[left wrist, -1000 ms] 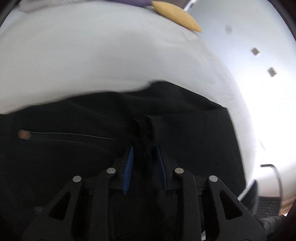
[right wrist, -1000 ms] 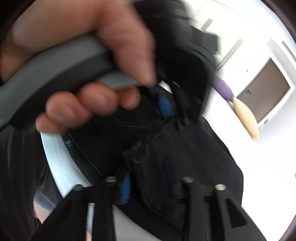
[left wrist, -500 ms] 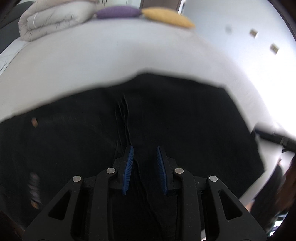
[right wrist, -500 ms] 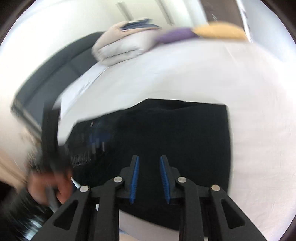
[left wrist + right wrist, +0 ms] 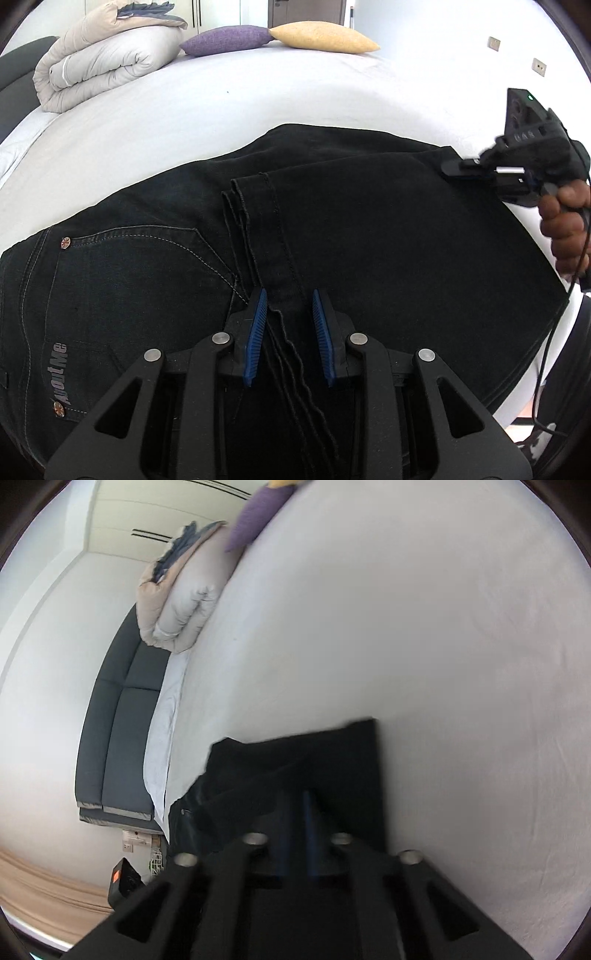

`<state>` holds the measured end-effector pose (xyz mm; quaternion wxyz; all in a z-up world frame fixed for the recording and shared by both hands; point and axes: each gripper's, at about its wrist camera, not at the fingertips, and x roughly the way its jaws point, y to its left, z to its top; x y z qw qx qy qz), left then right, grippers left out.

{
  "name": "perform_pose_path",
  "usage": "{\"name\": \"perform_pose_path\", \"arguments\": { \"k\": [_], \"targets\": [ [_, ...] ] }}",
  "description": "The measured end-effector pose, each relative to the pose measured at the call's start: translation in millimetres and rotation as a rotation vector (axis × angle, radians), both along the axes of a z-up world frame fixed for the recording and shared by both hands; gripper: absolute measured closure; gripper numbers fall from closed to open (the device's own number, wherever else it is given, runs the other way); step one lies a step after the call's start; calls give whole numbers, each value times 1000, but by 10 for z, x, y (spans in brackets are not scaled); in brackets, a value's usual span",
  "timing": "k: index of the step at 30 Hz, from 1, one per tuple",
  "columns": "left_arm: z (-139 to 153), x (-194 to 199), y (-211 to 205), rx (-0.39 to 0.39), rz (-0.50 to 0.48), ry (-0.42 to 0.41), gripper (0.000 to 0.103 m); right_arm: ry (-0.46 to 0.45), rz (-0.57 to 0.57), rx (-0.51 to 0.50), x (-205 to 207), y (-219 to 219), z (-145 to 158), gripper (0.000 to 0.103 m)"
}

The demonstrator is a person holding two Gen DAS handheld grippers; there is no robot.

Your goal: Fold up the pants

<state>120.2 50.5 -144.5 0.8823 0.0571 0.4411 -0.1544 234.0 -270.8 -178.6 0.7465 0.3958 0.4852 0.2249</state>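
1. The left gripper (image 5: 287, 308) points steeply down at the black jeans (image 5: 369, 240), its blue pads (image 5: 256, 334) a little apart. The hemmed leg ends run up between them, but whether the pads press the cloth or merely straddle it cannot be told.
2. The jeans lie folded on the white bed (image 5: 221, 110), near its close edge – back pocket and waist patch to the left, leg hems (image 5: 255, 184) laid over the middle.
3. At the right edge of the left wrist view, the person's right hand (image 5: 567, 225) grips the handle of the right gripper (image 5: 295, 812), fingers wrapped round it, and the tool reaches in level over the far right corner of the jeans.
4. In the right wrist view that gripper appears rolled well onto its side, so the room looks tipped. Its jaws have just been closing and now meet – the blue pads sit together with no cloth visible between them, though the view is blurred.
5. Farther off, a rolled duvet (image 5: 103, 62) sits at the head of the bed, then a purple cushion (image 5: 225, 38) and a yellow cushion (image 5: 325, 37) side by side.
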Motion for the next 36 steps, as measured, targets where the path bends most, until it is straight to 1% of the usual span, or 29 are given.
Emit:
{"name": "perform_pose_path", "arguments": {
  "k": [4, 7, 10, 15, 20, 23, 28, 36],
  "targets": [
    [-46, -303, -188, 18, -5, -10, 78, -9, 75, 1, -283, 30, -69, 102],
    [-41, -320, -218, 18, 0, -11, 78, -7, 122, 21, -621, 87, -94, 102],
    [-28, -333, -247, 21, 5, -14, 78, -11, 145, 26, -924, 126, -76, 102],
    [-40, -304, -249, 20, 9, -15, 78, -24, 145, -15, -1277, 180, -25, 102],
    [-33, -321, -288, 20, 12, -17, 78, -39, 117, -64, -1355, 226, -71, 103],
    [-37, -321, -289, 18, 12, -17, 78, -48, 103, -74, -1394, 231, -102, 103],
    [-53, -353, -323, 15, 17, -22, 78, -63, 78, -53, -1421, 208, -160, 103],
    [-1, -408, -330, -5, 49, -19, 78, -87, 61, -101, -1454, 245, -130, 103]
  ]
}}
